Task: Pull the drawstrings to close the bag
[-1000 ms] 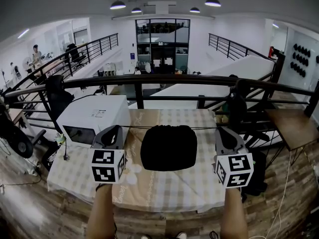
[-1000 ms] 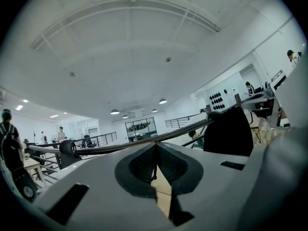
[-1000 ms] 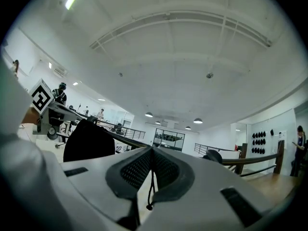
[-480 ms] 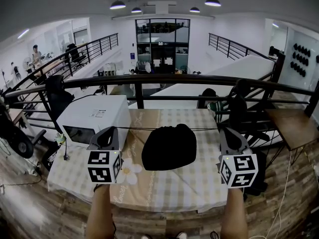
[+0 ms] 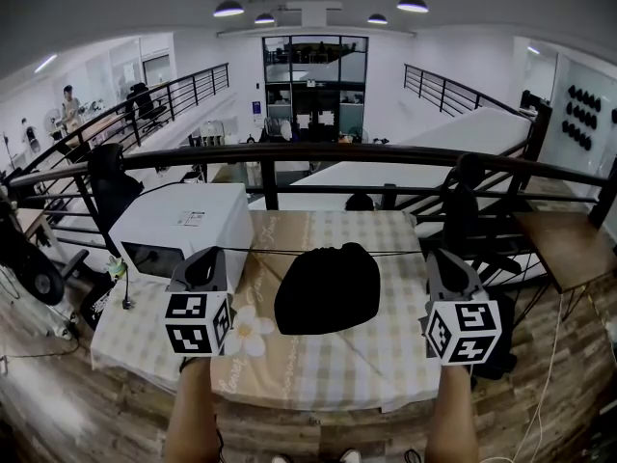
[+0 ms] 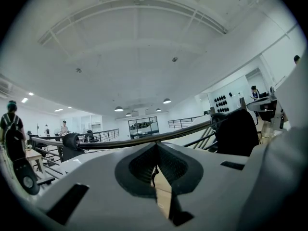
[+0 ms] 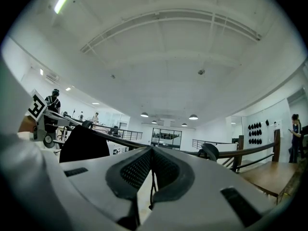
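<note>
Since a second ago the left gripper [image 5: 214,252] and right gripper [image 5: 436,255] have drawn slightly apart, and the mouth of the black bag [image 5: 328,292] has gathered tighter. Each is clenched on an end of the drawstring [image 5: 260,251] — it runs taut between them. The bag lies between them on the checked table [image 5: 386,355]; behind stands a railing [image 5: 289,154].

Open-plan office mezzanine: black railing [image 5: 289,153], ceiling lamps [image 5: 228,10], glass-walled room [image 5: 314,77].

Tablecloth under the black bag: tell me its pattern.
The tablecloth is a light checked pattern with a plain tan band, clearest in the head view.
</note>
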The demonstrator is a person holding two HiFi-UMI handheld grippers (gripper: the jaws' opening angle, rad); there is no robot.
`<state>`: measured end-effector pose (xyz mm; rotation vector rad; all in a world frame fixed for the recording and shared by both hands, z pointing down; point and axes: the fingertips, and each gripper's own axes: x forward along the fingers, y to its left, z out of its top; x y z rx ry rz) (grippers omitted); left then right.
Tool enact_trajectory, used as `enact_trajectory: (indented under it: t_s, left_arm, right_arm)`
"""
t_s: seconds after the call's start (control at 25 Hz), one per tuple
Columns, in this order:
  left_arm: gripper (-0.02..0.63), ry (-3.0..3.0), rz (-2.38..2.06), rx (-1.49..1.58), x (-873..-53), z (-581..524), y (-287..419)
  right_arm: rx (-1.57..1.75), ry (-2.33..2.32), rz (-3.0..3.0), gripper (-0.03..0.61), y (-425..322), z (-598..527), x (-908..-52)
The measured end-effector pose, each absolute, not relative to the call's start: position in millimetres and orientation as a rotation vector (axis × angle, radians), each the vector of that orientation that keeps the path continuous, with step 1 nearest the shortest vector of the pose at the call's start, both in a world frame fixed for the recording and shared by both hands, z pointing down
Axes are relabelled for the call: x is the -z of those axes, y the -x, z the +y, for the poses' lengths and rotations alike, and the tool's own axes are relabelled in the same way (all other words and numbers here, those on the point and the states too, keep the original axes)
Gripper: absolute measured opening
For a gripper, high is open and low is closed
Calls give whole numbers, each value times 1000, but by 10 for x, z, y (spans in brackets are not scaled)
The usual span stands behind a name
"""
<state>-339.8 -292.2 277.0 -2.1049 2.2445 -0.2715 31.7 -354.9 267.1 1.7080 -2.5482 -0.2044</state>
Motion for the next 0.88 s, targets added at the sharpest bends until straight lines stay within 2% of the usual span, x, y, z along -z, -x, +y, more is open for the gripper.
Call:
enact_trajectory:
  t_s: [0.88]
  left_arm:
    - [25,2144,2254,254,-2815,-2937,3430]
  right_arm:
    - [225,-1698,-2537,21,-302,-3532,-2639]
